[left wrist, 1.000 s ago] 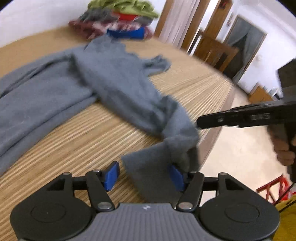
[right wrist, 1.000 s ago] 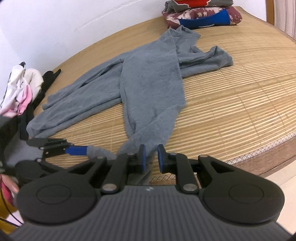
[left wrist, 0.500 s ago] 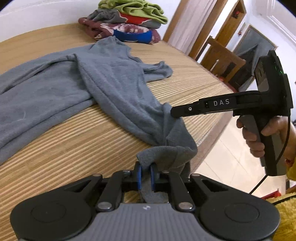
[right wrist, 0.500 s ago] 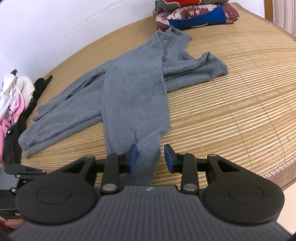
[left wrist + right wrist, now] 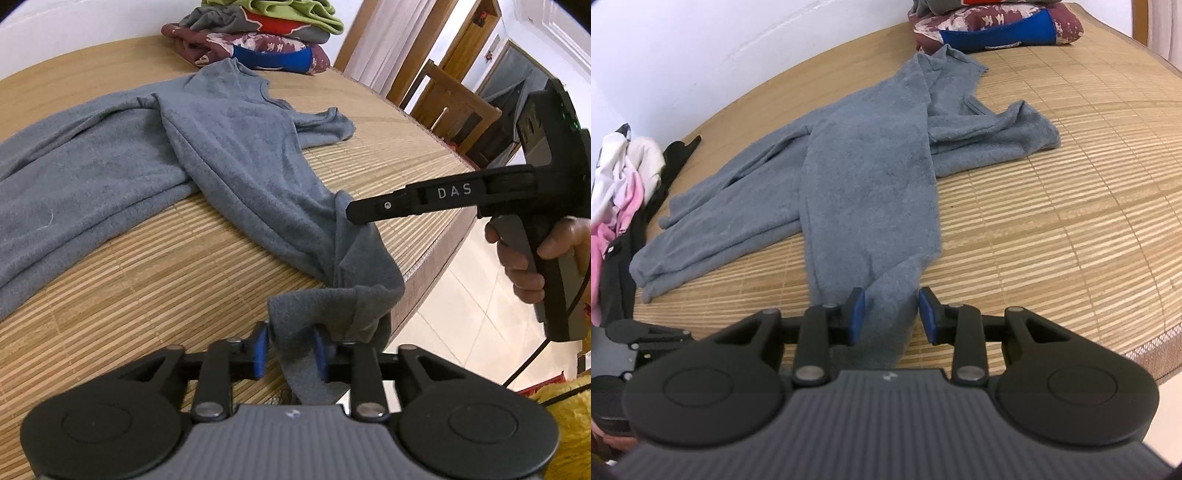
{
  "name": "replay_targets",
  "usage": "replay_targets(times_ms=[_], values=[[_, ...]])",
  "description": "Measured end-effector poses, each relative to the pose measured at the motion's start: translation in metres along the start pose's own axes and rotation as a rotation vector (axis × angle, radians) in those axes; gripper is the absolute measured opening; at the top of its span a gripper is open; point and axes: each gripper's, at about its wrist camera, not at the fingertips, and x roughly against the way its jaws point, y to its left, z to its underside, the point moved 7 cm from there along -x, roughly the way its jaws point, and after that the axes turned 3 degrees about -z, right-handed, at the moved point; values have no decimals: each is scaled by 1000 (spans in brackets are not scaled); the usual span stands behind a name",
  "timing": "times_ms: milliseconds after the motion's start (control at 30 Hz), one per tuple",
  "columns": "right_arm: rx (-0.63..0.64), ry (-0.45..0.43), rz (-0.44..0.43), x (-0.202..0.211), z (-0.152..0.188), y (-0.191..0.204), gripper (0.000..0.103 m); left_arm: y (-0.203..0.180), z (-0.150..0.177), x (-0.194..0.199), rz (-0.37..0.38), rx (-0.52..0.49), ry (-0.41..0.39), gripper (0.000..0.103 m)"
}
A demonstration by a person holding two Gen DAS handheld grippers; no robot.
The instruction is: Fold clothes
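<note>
Woven bamboo matting (image 5: pixel 1052 221) covers the surface, with a white wall behind it and tiled floor past its near edge. A grey sweater (image 5: pixel 864 192) is laid crumpled across the mat, one sleeve trailing to the near edge. A folded stack of clothes (image 5: pixel 258 40) is seen at the far end, well apart from the sweater; a loose pile of white, pink and black garments (image 5: pixel 624 192) lies at the left edge. Open mat is left to the sweater's right. The left gripper (image 5: pixel 290 349) is noted with jaws having just been opening, part-way apart, sleeve cuff draped between them. The right gripper (image 5: pixel 892 314) is noted with jaws part-way apart, sleeve fabric between but not pinched. A wooden chair (image 5: pixel 450 107) stands beyond the surface.
</note>
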Motion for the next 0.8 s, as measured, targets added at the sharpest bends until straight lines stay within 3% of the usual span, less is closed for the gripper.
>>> replay_targets(times_ms=[100,200,267,467,633,800], values=[[-8,-5,10,3,3,1,35,-1,4,-4,6,11,5,33],[-9,-15,26,7,3,0,35,-2,6,-6,21,24,-3,14],[-41,-11,17,11,2,-1,35,-9,3,6,76,19,-27,5],[-226,-11,-75,18,-13,-4,36,-34,-7,47,192,-24,-106,6],[-117,59,40,-4,-6,3,37,-44,4,26,171,-57,-27,7],[-62,130,126,-23,7,-2,35,-40,6,24,135,-51,-33,11]])
